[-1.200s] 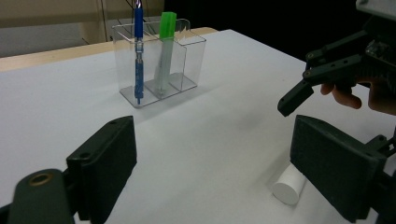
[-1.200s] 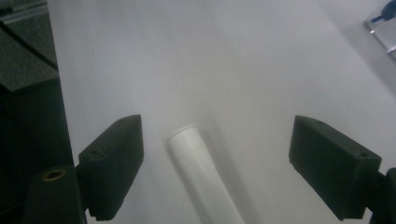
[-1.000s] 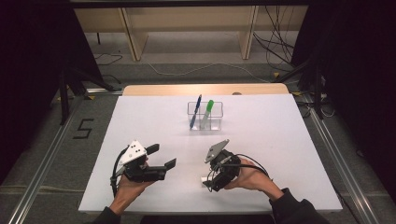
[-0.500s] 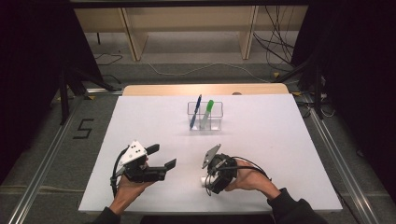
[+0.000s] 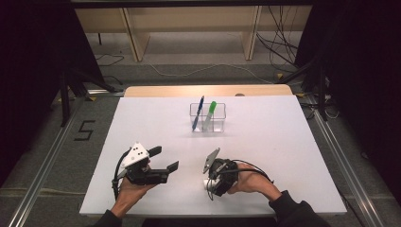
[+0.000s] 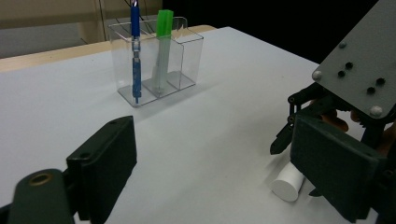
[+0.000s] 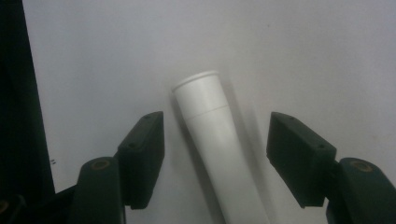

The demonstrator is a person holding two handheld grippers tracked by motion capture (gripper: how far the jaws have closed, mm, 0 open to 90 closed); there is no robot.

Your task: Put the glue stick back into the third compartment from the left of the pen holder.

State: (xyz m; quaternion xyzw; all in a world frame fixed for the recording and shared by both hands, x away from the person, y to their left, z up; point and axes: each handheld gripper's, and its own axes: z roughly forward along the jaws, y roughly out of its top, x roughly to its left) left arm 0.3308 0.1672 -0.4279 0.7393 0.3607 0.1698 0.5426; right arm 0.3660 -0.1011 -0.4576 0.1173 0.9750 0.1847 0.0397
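Note:
A white tube (image 7: 219, 140) lies flat on the white table (image 5: 265, 142) near its front edge. My right gripper (image 7: 217, 135) points down over it with a jaw on each side. The jaws have just been closing, and gaps still show between the pads and the tube. In the high view the tube (image 5: 206, 183) pokes out under the right gripper (image 5: 211, 181). My left gripper (image 5: 165, 158) is held open and empty to the left, aimed towards the right gripper. From the left gripper view the tube's round end (image 6: 287, 183) faces me.
A clear three-slot holder (image 5: 218, 124) stands at mid table towards the back, with a blue pen (image 5: 198, 111) and a green marker (image 5: 210, 112) upright in it. A pale wooden strip (image 5: 165, 91) runs along the table's far edge. Cables lie on the floor beyond.
The right gripper has tipped down a little towards the front edge over the white tube, and its jaws have drawn closer together. The left gripper has stayed still.

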